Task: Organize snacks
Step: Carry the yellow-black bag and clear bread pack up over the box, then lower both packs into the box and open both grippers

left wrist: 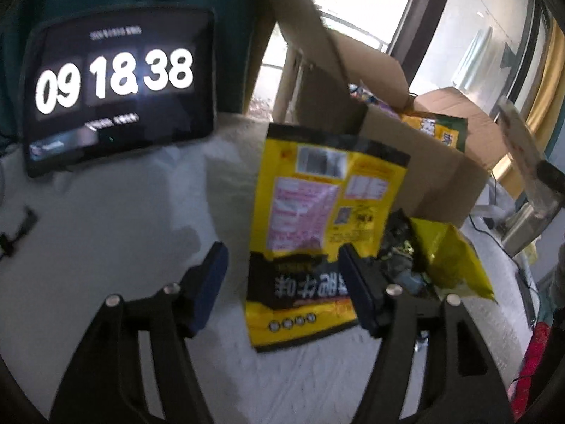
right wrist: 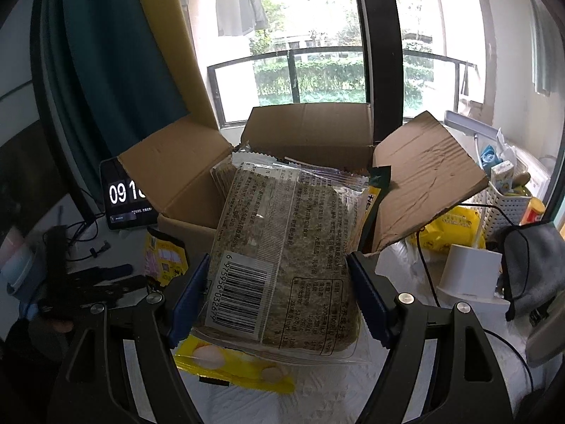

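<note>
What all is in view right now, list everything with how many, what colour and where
cardboard box: one, brown, flaps open, by the window
clear packet: one, brownish contents, barcode label, between the right jaws, tilted toward the box
yellow-black pouch: one, leaning on the box front, upside down
crumpled yellow bag: one, right of that pouch
yellow flat pack: one, on the white cloth under the clear packet
clock tablet: one, black, white digits, left of the box
white basket: one, far right
left gripper: black, blue pads, open
right gripper: black, blue pads, closed on the clear packet
</note>
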### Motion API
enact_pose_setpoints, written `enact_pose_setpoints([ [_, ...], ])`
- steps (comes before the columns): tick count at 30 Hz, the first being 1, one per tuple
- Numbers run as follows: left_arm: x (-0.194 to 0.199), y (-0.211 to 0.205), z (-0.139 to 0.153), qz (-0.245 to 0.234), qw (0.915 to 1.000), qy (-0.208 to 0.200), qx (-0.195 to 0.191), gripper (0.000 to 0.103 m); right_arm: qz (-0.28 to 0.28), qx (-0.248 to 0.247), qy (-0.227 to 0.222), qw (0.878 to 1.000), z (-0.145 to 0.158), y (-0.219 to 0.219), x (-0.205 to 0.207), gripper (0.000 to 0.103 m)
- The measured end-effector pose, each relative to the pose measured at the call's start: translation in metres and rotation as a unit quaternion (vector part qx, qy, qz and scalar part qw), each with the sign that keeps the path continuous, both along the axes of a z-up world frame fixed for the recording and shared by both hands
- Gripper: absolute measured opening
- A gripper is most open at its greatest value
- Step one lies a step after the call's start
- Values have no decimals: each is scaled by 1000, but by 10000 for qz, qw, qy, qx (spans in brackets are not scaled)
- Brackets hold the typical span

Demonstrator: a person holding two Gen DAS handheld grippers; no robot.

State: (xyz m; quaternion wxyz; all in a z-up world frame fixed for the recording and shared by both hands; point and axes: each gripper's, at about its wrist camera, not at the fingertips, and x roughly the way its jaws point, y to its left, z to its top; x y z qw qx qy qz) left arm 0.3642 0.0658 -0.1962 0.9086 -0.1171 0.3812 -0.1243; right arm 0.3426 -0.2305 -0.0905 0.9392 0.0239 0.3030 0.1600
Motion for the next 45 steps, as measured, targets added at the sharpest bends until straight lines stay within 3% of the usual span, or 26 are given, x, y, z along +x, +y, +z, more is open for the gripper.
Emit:
enact_pose_setpoints([
  [10,17,-5,-26,-321,9967,238,-705,65,-215,-25,90,9997,-5,-16,5,80],
  [11,16,-6,-26,-319,9971,198,-666,59,-223,-23,99,9997,-6,-16,5,80],
  [12,14,-7,-24,-352,9973,160,-626,44,-224,-22,102,9997,-6,-17,5,80],
  [13,12,-11,-22,-454,9970,145,-607,37,-216,-18,101,9997,-6,-16,4,80],
  [16,3,-21,-12,-504,9977,22,-459,24,-191,-10,76,9998,-4,-15,2,80],
  [25,-37,-46,46,-466,9967,-578,-317,22,-145,23,-183,9997,14,-17,-16,80],
  [31,-48,-47,102,-300,9940,-1041,-135,22,-85,82,-414,9991,30,-20,-25,80],
  [38,-31,-56,156,13,9881,-1506,299,22,-110,162,-679,9975,49,-32,-18,80],
  [45,-3,-74,184,163,9808,-1809,714,22,-205,98,-866,9960,59,-42,4,80],
])
